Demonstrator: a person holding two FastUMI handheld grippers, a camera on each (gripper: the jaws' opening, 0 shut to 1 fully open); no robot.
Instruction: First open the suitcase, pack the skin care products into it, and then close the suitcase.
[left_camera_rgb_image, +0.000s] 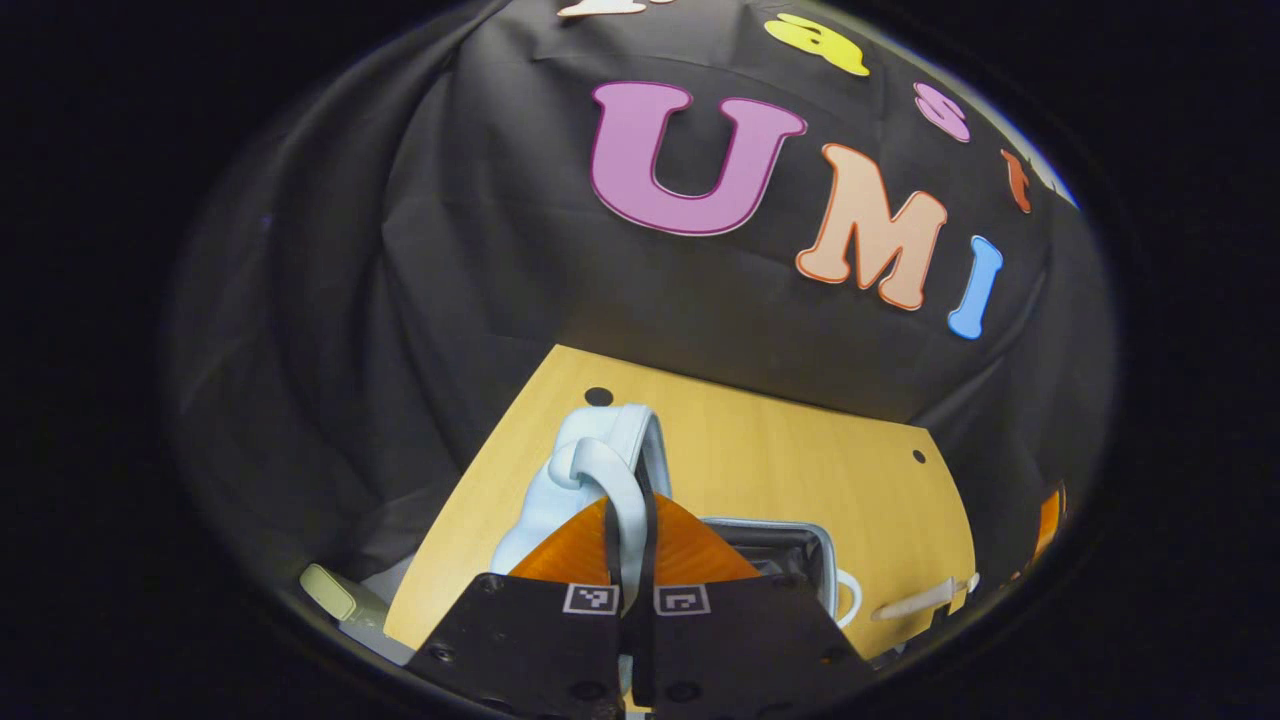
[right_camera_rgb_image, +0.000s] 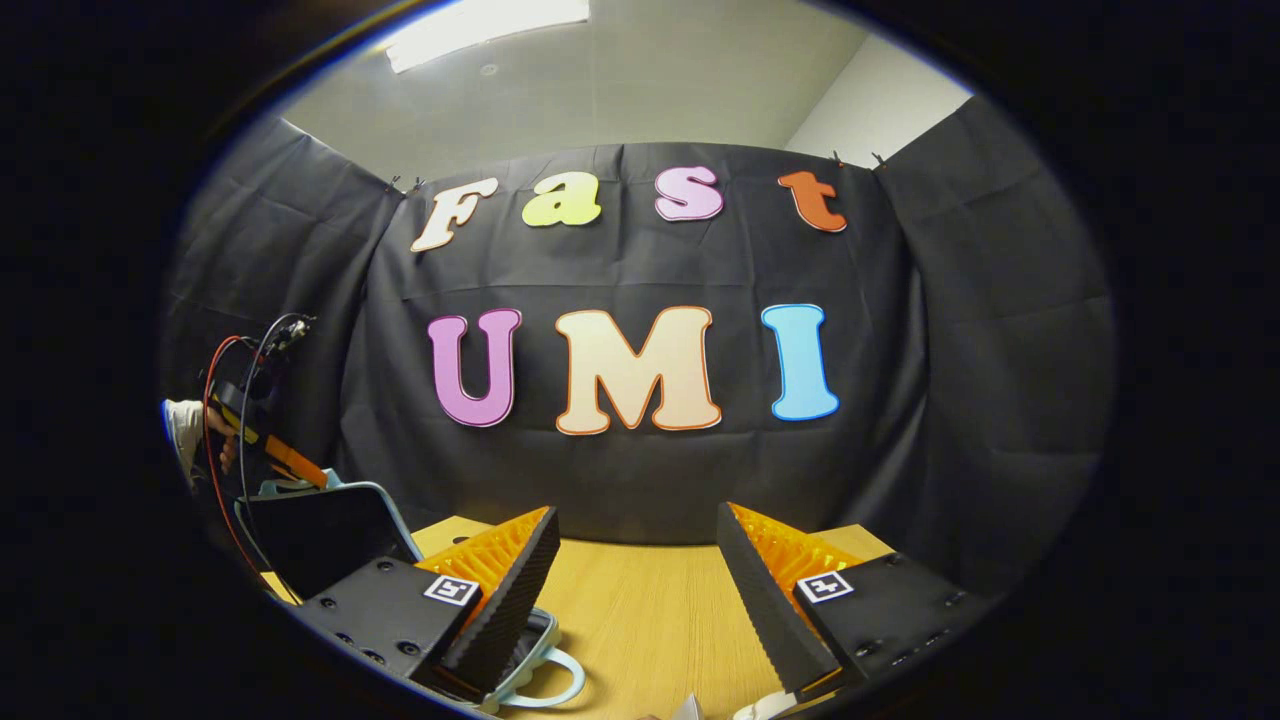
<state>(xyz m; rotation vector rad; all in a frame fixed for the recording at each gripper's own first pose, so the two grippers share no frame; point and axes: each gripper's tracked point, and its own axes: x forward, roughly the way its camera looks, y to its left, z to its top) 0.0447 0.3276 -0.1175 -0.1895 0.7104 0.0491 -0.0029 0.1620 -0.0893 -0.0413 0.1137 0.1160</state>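
Observation:
In the left gripper view my left gripper (left_camera_rgb_image: 630, 505) is shut on the pale blue rim of the suitcase lid (left_camera_rgb_image: 560, 500), which stands raised on the wooden table (left_camera_rgb_image: 800, 460). The suitcase's dark inside (left_camera_rgb_image: 775, 550) lies open to the right of the fingers. A white tube (left_camera_rgb_image: 915, 600) lies on the table farther right. In the right gripper view the raised lid (right_camera_rgb_image: 320, 535) stands at the left, with the other gripper (right_camera_rgb_image: 275, 450) and a hand (right_camera_rgb_image: 195, 430) at its top edge. My right gripper (right_camera_rgb_image: 635, 600) hangs open above the table (right_camera_rgb_image: 640, 610), holding nothing. A pale handle loop (right_camera_rgb_image: 550, 685) pokes out below its left finger.
The black cloth wall closes off the back and sides of the table. A pale yellow-green object (left_camera_rgb_image: 330, 590) sits off the table's left edge. Small white items (right_camera_rgb_image: 765, 708) show at the bottom by the right finger. Red and black cables (right_camera_rgb_image: 225, 440) trail from the other gripper.

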